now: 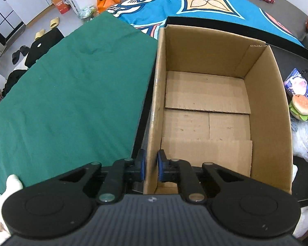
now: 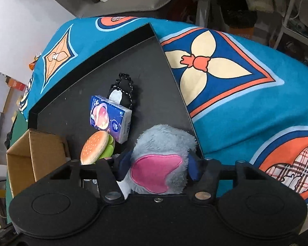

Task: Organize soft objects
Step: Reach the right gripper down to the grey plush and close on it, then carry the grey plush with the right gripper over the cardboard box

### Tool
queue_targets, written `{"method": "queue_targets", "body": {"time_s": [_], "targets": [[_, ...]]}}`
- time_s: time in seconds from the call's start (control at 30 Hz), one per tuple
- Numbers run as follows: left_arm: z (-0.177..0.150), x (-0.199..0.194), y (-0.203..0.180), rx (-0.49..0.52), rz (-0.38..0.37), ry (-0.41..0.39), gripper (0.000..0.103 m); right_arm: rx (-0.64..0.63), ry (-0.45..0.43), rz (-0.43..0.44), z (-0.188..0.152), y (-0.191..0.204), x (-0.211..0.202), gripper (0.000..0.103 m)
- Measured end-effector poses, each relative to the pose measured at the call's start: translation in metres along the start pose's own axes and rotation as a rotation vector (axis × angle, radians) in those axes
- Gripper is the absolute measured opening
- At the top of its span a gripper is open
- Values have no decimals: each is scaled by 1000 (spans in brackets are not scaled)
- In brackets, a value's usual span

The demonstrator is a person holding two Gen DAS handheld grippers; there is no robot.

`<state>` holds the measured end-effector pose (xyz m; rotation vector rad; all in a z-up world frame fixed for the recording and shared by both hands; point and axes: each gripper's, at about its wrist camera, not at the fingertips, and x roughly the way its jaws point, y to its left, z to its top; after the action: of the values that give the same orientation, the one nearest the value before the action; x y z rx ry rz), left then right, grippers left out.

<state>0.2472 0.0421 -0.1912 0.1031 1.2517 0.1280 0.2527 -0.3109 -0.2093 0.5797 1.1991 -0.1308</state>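
One cardboard box [image 1: 205, 106] pinched by left tongs [image 1: 151, 168]; one plush [image 2: 160, 160] in right tongs [image 2: 158, 166].

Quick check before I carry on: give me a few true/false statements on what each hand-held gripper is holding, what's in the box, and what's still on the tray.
1. The cardboard box is empty. True.
2. The left hand-held gripper hangs free of the box. False: its fingers straddle the box's near-left wall.
3. The right hand-held gripper grips a blue plush toy with a pink patch. True.
4. The burger toy lies in the box. False: it sits on the black tray, beside the box.
5. A tissue pack lies on the tray. True.
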Motion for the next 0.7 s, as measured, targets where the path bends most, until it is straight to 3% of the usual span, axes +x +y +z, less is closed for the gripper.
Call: {"method": "queue_targets", "body": {"time_s": [0.33, 0.7], "targets": [[0, -2, 4, 10, -3, 1, 13, -51, -72, -4, -13, 5, -22, 50], [-13, -8, 10, 6, -17, -22, 15, -186, -207, -37, -34, 40, -50, 50]]}}
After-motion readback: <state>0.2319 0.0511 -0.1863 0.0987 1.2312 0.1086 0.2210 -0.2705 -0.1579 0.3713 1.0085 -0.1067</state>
